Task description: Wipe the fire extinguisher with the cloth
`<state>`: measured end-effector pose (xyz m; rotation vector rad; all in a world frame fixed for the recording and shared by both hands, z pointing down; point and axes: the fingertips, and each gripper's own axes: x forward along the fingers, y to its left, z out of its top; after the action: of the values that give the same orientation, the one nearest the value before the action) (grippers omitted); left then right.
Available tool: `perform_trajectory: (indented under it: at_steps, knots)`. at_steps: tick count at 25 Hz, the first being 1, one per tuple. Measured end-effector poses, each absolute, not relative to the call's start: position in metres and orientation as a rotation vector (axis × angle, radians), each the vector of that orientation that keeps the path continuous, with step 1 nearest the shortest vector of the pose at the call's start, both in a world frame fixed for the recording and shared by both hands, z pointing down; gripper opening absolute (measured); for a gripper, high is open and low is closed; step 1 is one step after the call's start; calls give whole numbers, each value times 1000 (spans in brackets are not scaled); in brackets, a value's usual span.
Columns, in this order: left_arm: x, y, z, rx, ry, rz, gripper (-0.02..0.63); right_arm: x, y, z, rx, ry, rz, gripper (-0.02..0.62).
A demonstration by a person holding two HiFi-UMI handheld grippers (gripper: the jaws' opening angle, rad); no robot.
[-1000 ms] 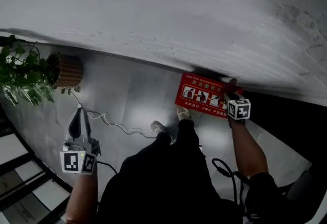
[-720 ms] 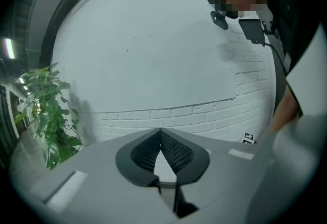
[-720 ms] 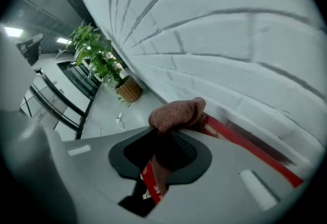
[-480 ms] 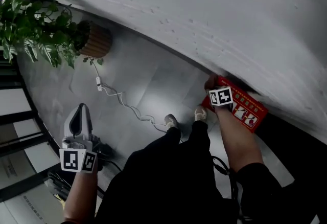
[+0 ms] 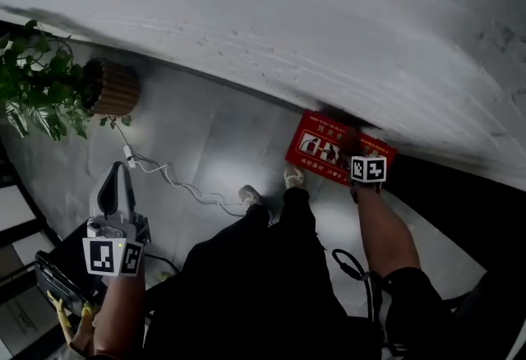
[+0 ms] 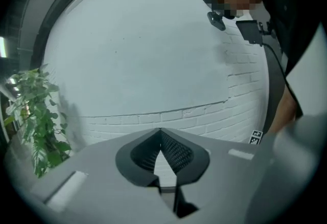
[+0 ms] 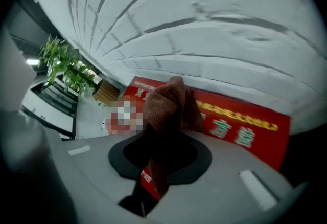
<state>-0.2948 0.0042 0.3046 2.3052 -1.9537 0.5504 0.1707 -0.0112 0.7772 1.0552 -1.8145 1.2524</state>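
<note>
Cloth (image 7: 168, 103) back at the right end of the red fire extinguisher box (image 7: 245, 126) after a pass to its left end, still clenched in my right gripper (image 7: 163, 141) with the box just beyond its tips, so wiping looks underway; left gripper (image 6: 160, 133) hangs closed, empty.

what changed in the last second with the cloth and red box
The right hand-held gripper, shut on the brown cloth, swept to one end of the red box and back towards the other. Nothing was taken up or let go. The left hand-held gripper stayed shut, empty and off to the side; the box stayed against the wall.
</note>
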Motion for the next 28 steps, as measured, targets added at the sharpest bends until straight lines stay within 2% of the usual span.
perform_trajectory:
  at_steps: [6,10,13,17,22,25,28]
  knots:
    - [-250,-27,310,2431,-1832,505,-2,309,32,771,1295,-1640,1321,64]
    - [-254,-25,304,2445,-1850,495,-2,357,48,766,1385,-1504,1315,64]
    - [-268,-10,306,2391,-1918,496,-2,307,28,755,1267,-1660,1202,64]
    - [-289,14,317,2299,-1981,504,-2,176,-1,744,1009,-1941,1094,63]
    - [-330,60,298,2150,-2156,588,-2,6,-40,772,662,-2064,1067,63]
    - [-341,79,299,2101,-2214,612,-2,-33,-50,796,587,-2018,1035,63]
    - [-342,85,309,2095,-2214,644,-2,-28,-50,811,555,-1963,990,63]
